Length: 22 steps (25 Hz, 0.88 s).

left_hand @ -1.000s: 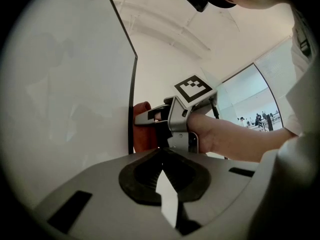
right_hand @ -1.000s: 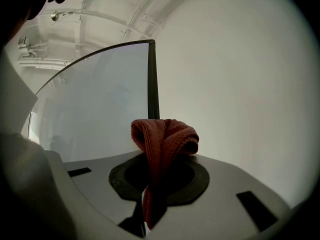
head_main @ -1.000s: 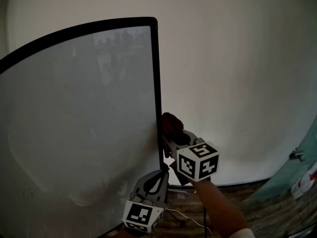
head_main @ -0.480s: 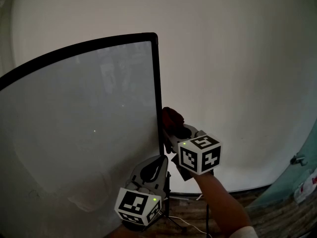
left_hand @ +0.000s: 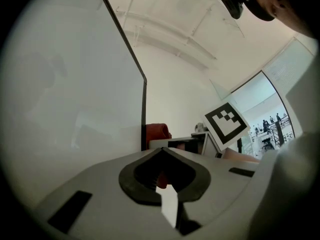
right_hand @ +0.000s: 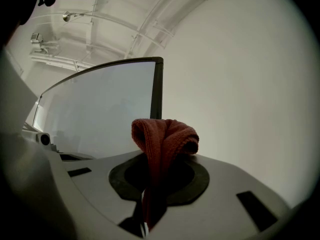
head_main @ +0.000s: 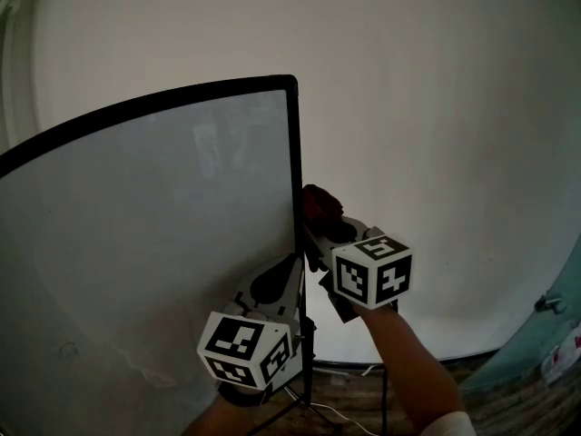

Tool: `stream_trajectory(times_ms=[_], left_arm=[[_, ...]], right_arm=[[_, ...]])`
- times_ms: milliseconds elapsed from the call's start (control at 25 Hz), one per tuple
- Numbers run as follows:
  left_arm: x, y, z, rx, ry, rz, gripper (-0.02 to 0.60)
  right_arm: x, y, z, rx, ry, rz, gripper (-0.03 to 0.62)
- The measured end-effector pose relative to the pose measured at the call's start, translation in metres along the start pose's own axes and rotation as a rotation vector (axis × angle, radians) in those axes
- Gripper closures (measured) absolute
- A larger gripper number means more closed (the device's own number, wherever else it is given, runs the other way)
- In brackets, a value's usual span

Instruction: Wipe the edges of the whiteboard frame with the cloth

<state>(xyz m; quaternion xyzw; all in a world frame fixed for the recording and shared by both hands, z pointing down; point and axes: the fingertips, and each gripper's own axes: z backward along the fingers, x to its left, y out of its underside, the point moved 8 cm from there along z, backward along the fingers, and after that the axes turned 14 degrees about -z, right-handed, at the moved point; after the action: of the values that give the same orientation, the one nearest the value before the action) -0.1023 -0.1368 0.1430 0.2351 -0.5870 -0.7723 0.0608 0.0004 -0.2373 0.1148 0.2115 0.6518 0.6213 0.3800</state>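
Observation:
The whiteboard stands upright before a pale wall, and its black frame runs down the right side. A folded red cloth is pressed against that right edge about halfway down, with my right gripper shut on it. In the right gripper view the cloth bulges out of the jaws just below the frame's upper right corner. My left gripper sits lower, by the board's face close to the same edge, jaws shut with nothing in them. From the left gripper the frame and cloth show ahead.
The board's stand legs reach down to a wooden floor with a thin cable on it. A glass partition stands at the far right. The pale wall lies right of the frame.
The right gripper and cloth have slid a little up the right frame edge. The left gripper has risen and come closer to the frame.

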Motion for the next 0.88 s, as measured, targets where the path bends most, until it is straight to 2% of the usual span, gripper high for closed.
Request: stream_trajectory(times_ms=[480, 880], left_arm=[[0.009, -0.02, -0.005, -0.016, -0.046, 0.0, 0.574], [0.009, -0.016, -0.001, -0.027, -0.061, 0.006, 0.574]], right_arm=[[0.005, -0.032, -0.003, -0.022, 0.0, 0.038, 0.539], [0.007, -0.023, 0.016, -0.06, 0.012, 0.054, 0.539]])
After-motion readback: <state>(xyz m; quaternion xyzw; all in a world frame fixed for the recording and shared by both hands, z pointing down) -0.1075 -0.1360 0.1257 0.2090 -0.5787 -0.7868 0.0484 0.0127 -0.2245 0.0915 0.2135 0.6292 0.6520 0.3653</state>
